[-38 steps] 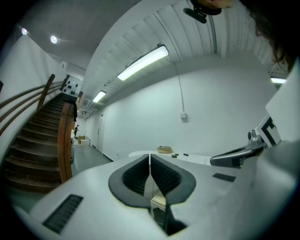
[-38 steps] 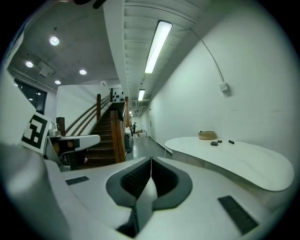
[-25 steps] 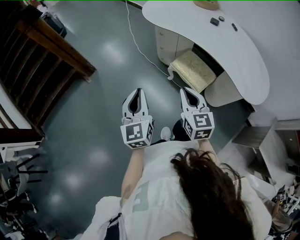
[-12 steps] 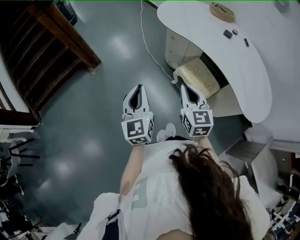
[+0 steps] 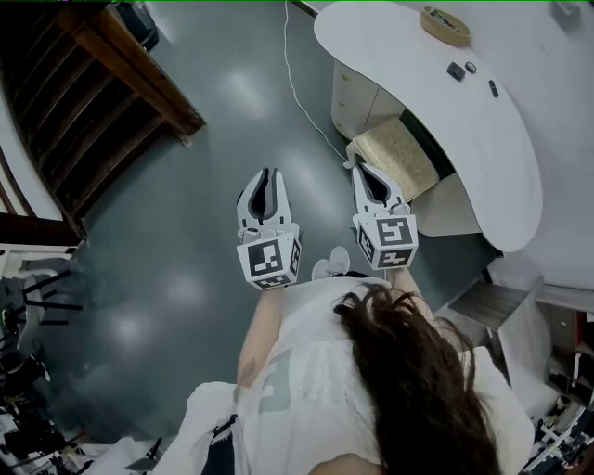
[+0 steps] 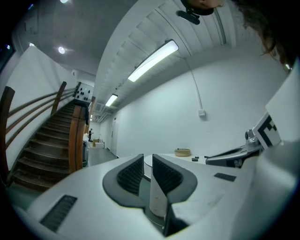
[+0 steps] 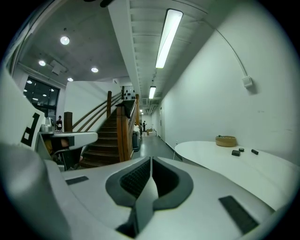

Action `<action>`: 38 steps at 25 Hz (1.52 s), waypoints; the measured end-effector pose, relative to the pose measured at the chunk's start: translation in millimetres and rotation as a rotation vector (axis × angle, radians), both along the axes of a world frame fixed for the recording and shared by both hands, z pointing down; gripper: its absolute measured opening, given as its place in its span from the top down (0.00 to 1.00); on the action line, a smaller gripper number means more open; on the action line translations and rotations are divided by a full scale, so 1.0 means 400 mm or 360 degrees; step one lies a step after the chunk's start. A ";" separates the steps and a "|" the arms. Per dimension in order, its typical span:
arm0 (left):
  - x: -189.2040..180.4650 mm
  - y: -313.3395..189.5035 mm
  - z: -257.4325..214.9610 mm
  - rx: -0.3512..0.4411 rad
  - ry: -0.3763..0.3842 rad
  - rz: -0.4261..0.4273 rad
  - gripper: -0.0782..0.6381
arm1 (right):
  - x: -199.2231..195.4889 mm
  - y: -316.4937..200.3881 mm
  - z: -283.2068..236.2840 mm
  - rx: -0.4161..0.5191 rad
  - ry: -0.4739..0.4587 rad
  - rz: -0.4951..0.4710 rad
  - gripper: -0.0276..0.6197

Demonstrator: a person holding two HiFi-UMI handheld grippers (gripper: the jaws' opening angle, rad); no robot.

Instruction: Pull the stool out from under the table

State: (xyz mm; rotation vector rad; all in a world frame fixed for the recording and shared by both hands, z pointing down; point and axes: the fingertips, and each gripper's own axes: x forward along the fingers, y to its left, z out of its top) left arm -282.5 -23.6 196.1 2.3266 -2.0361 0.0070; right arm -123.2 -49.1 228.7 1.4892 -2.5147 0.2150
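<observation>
The stool (image 5: 401, 158), with a beige padded seat and pale curved legs, stands half tucked under the white curved table (image 5: 483, 139) in the head view. My right gripper (image 5: 358, 168) is shut and empty, its tips just short of the stool's near corner. To its left, over bare floor, my left gripper (image 5: 267, 173) is also shut and empty. Both point level toward the table. In the left gripper view the jaws (image 6: 147, 161) meet with the tabletop (image 6: 187, 160) behind them. The right gripper view shows closed jaws (image 7: 150, 161) and the tabletop (image 7: 234, 161); the stool is hidden there.
A wooden staircase (image 5: 111, 93) rises at the left. A white cable (image 5: 299, 107) runs over the grey floor to a pale cabinet (image 5: 357, 97) under the table. A tape roll (image 5: 445, 24) and small dark items (image 5: 455, 70) lie on the tabletop. Clutter lines the lower right.
The person has stepped closer to the table. Both grippers have moved forward, and the right one now sits nearer the stool's corner. Both stay shut.
</observation>
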 end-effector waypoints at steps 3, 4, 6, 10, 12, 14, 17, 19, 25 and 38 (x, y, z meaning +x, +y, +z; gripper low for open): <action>0.000 -0.007 -0.008 0.0033 0.0029 0.0014 0.77 | -0.002 -0.006 0.009 -0.0039 -0.0059 -0.0038 0.82; 0.004 -0.010 -0.006 0.0033 0.0040 0.0032 0.59 | -0.003 -0.008 0.013 -0.0053 -0.0088 -0.0044 0.61; 0.011 -0.015 0.003 0.0021 0.0050 0.0066 0.42 | -0.002 -0.011 0.015 -0.0054 -0.0139 -0.0025 0.48; 0.005 -0.009 0.015 -0.0002 0.0079 0.0066 0.42 | 0.000 -0.004 0.017 -0.0051 -0.0155 -0.0011 0.45; 0.005 -0.006 0.015 0.0008 0.0092 0.0072 0.42 | 0.004 0.000 0.019 -0.0056 -0.0163 -0.0011 0.44; 0.010 -0.008 0.014 0.0019 0.0109 0.0084 0.42 | 0.015 0.000 0.023 -0.0065 -0.0183 0.0004 0.44; 0.025 -0.024 0.013 0.0009 0.0124 0.0097 0.42 | 0.039 -0.010 0.031 -0.0086 -0.0208 0.0049 0.45; 0.049 -0.041 0.009 0.0001 0.0150 0.0143 0.42 | 0.068 -0.014 0.034 -0.0088 -0.0205 0.0123 0.45; 0.203 -0.131 0.000 -0.0001 0.0227 0.0412 0.42 | 0.229 -0.030 0.029 -0.0062 -0.0255 0.0428 0.45; 0.674 -0.304 0.068 -0.0093 0.0205 0.1199 0.42 | 0.642 -0.004 0.108 -0.0052 -0.0307 0.1180 0.45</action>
